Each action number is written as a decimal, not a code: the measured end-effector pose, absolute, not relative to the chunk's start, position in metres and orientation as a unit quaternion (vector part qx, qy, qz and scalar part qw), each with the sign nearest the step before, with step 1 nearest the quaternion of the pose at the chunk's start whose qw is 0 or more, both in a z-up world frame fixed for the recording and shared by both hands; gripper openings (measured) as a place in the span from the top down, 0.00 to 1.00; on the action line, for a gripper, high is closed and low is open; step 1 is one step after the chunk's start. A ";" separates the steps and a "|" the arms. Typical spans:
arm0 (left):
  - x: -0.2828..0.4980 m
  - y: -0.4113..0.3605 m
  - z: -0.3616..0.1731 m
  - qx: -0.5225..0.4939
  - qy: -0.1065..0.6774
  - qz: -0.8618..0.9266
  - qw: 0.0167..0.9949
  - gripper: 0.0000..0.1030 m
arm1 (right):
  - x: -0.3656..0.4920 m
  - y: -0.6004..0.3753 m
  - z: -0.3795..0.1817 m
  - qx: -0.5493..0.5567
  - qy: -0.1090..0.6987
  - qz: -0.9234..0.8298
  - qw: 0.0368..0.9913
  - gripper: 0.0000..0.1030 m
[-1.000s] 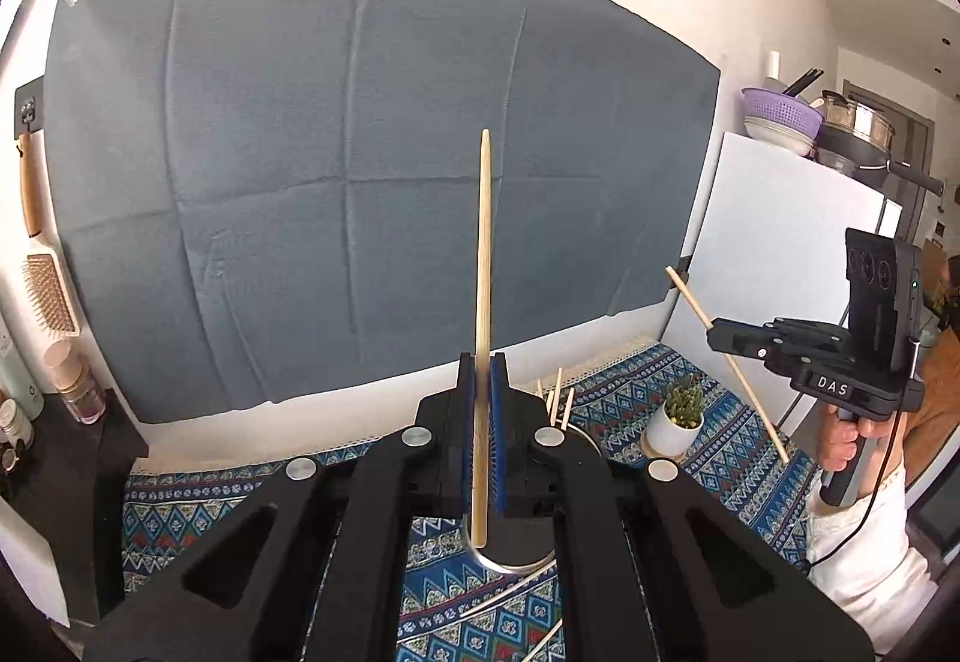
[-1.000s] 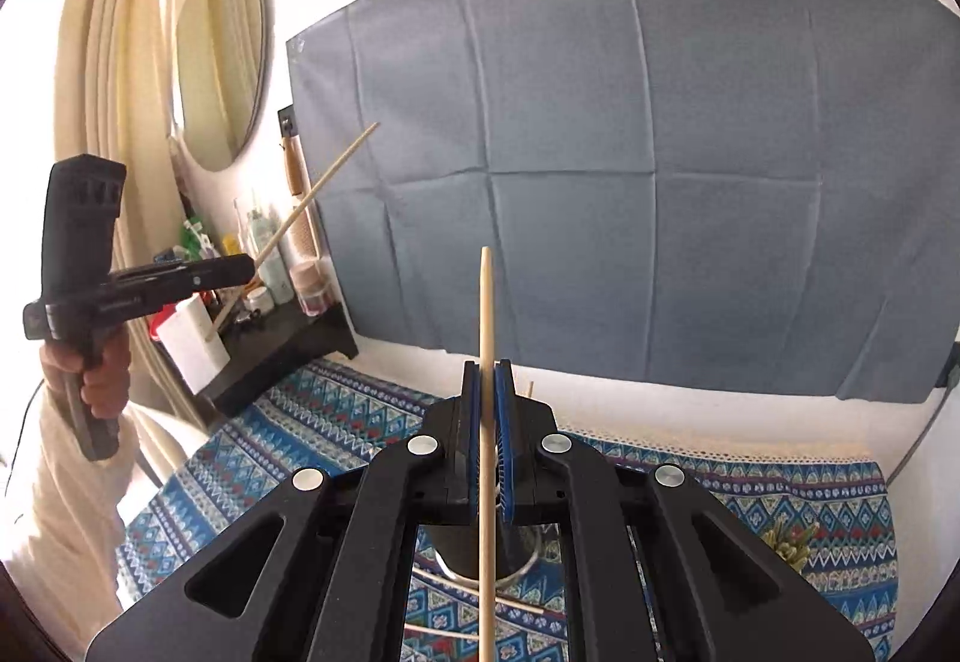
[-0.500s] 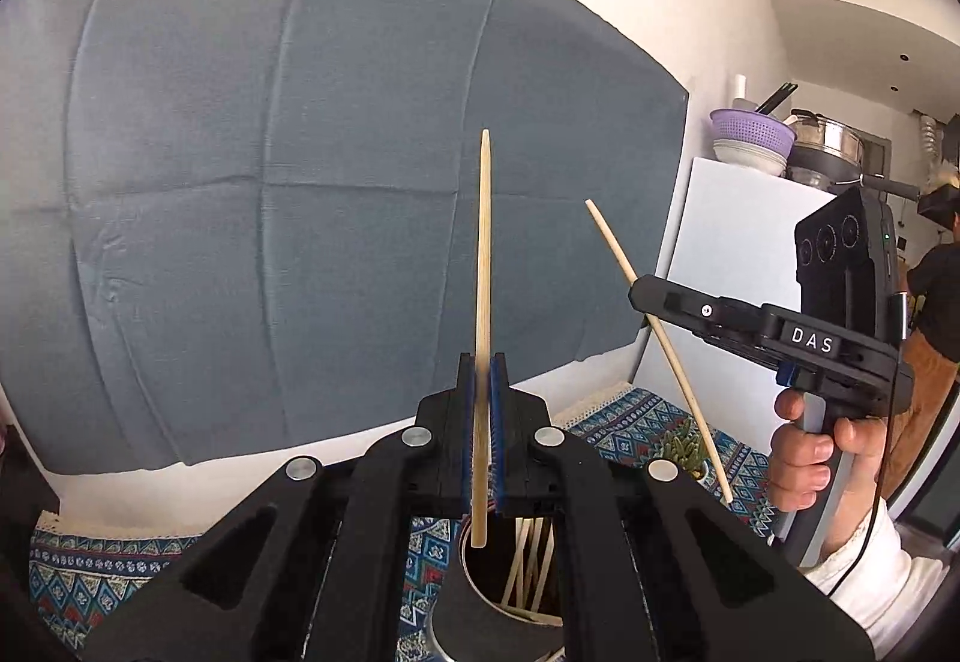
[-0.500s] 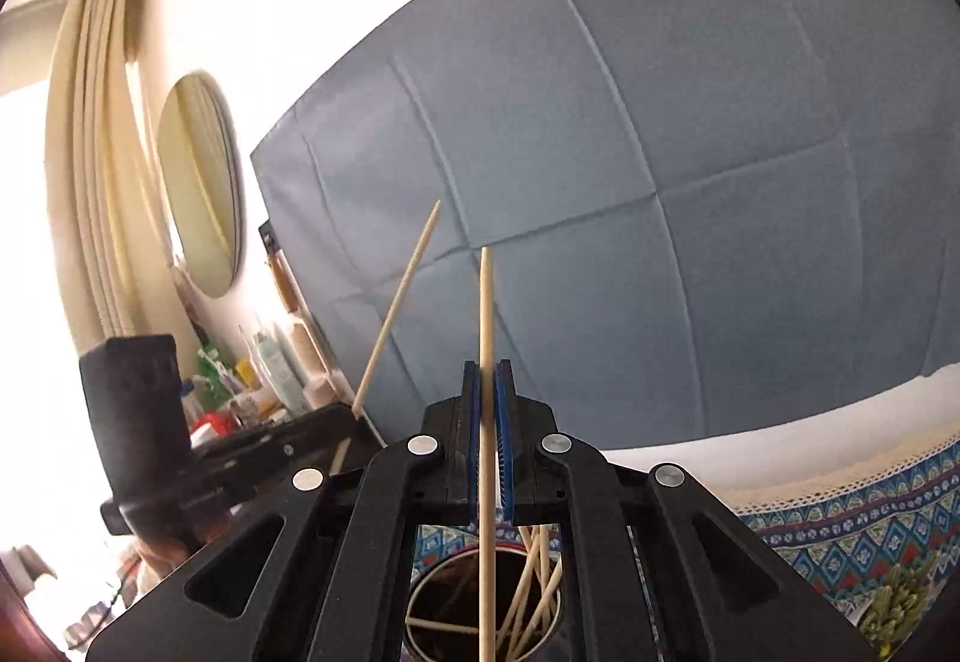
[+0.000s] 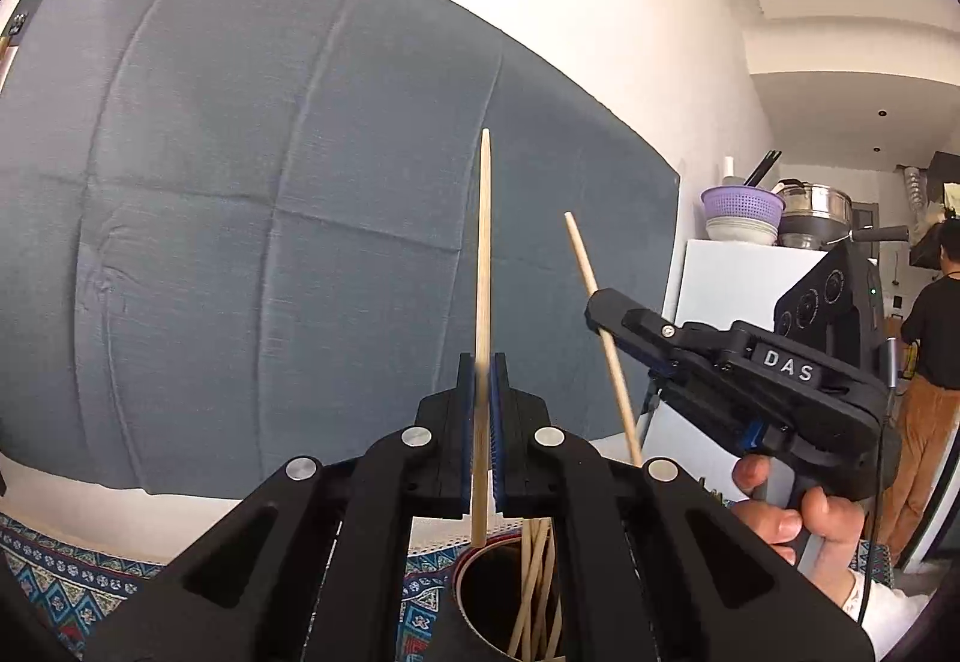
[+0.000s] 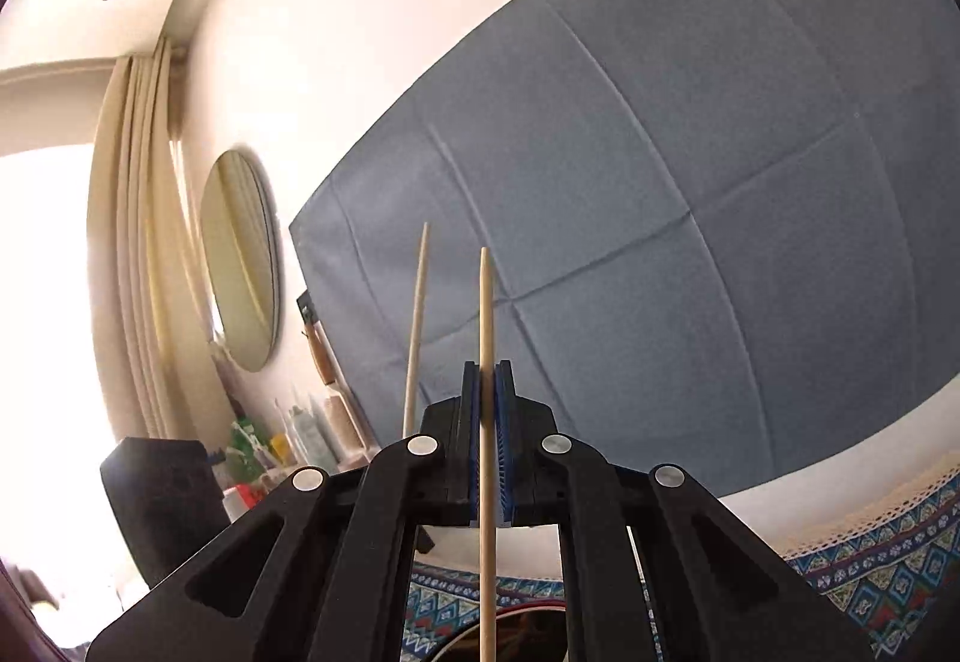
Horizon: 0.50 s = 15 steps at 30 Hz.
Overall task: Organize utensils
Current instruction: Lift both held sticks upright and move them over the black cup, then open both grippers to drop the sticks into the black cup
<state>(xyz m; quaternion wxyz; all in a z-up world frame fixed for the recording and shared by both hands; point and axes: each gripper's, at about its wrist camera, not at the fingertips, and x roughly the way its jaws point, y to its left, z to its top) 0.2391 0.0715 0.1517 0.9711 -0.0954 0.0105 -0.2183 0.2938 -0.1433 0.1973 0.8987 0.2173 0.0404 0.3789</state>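
Observation:
My left gripper (image 5: pixel 482 362) is shut on a wooden chopstick (image 5: pixel 482 266) held upright, its lower end just above the mouth of a round metal holder (image 5: pixel 480 590) with several chopsticks (image 5: pixel 534 578) inside. My right gripper (image 6: pixel 487 368) is shut on another wooden chopstick (image 6: pixel 487 338), also upright, over the holder's rim (image 6: pixel 456 647). In the left wrist view the right gripper (image 5: pixel 600 302) holds its chopstick (image 5: pixel 600 326) tilted just right of mine. In the right wrist view the left chopstick (image 6: pixel 416 326) stands close on the left.
A grey cloth (image 5: pixel 240 212) hangs on the wall behind. A patterned blue tablecloth (image 6: pixel 870 554) covers the table. A white cabinet (image 5: pixel 738 272) with a purple colander (image 5: pixel 741 200) and pots stands at right, a person (image 5: pixel 930 362) beyond. A round mirror (image 6: pixel 240 260) and bottles (image 6: pixel 300 434) are at left.
Both grippers have moved closer over the holder and tilted upward. The two chopsticks now stand nearer each other, and the holder sits lower in both views.

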 end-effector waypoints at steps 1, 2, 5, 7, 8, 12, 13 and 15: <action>0.241 0.070 0.147 -0.100 0.010 -0.219 0.971 0.95 | 0.294 -0.143 0.193 0.220 0.038 0.371 0.901 0.95; 0.244 0.069 0.143 -0.103 0.013 -0.220 0.970 0.95 | 0.293 -0.142 0.188 0.221 0.034 0.367 0.903 0.95; 0.248 0.066 0.132 -0.110 0.020 -0.231 0.967 0.95 | 0.287 -0.139 0.176 0.211 0.023 0.356 0.910 0.95; 0.250 0.062 0.128 -0.100 0.025 -0.233 0.967 0.95 | 0.288 -0.136 0.173 0.204 0.022 0.353 0.913 0.95; 0.252 0.060 0.127 -0.091 0.030 -0.230 0.968 0.95 | 0.289 -0.135 0.172 0.199 0.029 0.354 0.913 0.95; 0.256 0.062 0.120 -0.096 0.044 -0.239 0.965 0.95 | 0.291 -0.134 0.168 0.186 0.037 0.352 0.916 0.95; 0.256 0.063 0.120 -0.097 0.044 -0.238 0.965 0.95 | 0.291 -0.134 0.169 0.184 0.036 0.352 0.917 0.95; 0.257 0.063 0.121 -0.099 0.047 -0.248 0.962 0.95 | 0.289 -0.137 0.169 0.185 0.038 0.357 0.915 0.95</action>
